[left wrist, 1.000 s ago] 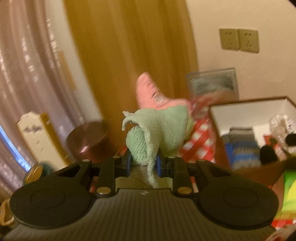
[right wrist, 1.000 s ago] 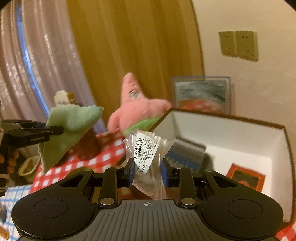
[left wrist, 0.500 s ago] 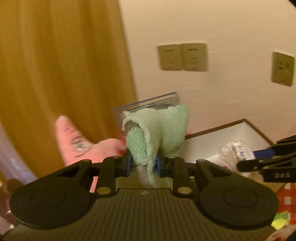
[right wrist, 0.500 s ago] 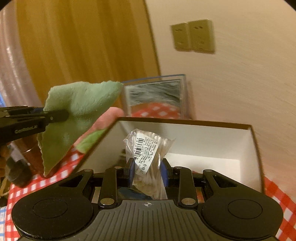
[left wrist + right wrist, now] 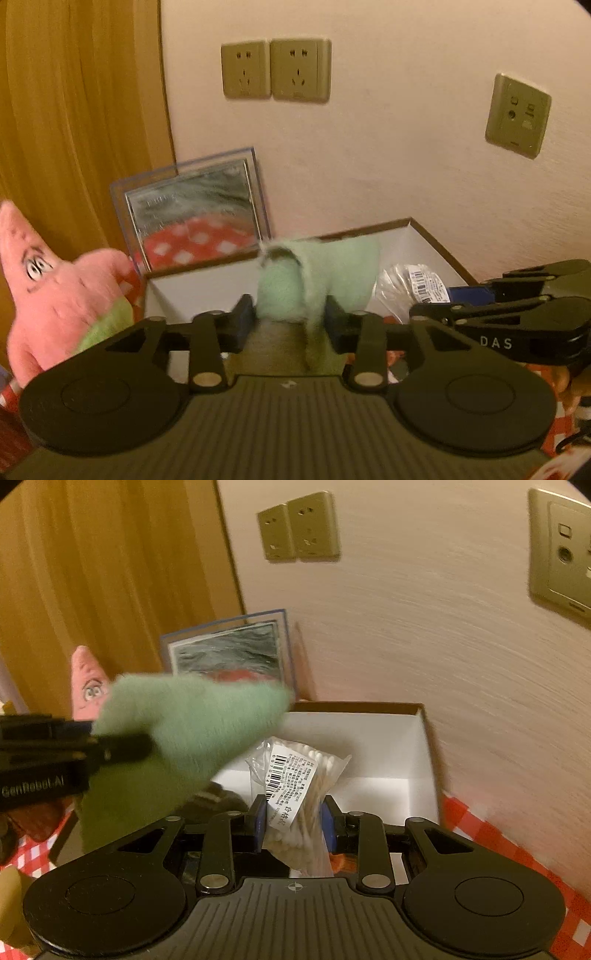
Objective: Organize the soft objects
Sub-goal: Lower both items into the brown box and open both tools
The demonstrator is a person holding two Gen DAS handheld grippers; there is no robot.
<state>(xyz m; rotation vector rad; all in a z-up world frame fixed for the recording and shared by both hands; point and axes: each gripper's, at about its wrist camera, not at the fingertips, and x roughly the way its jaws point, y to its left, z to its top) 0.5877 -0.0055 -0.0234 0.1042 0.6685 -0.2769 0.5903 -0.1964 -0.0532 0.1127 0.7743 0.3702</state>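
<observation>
A green cloth (image 5: 317, 280) hangs over the open white box (image 5: 424, 240), with the left gripper (image 5: 290, 319) spread wider than the fold between its fingers, so whether it grips cannot be told from these views. Just beside it, the right gripper (image 5: 293, 825) is clamped on a clear bag of cotton swabs (image 5: 299, 786), held above the same box. A pink starfish toy (image 5: 48, 291) sits left of the box on the red checked tablecloth (image 5: 491, 834), and a framed picture (image 5: 195, 214) leans on the wall behind.

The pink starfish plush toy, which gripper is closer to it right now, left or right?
Left. The left gripper, gripping the green cloth, is just beside the pink starfish plush toy. The right gripper, holding the cotton swab bag, is over the white-lined box, farther away.
</observation>
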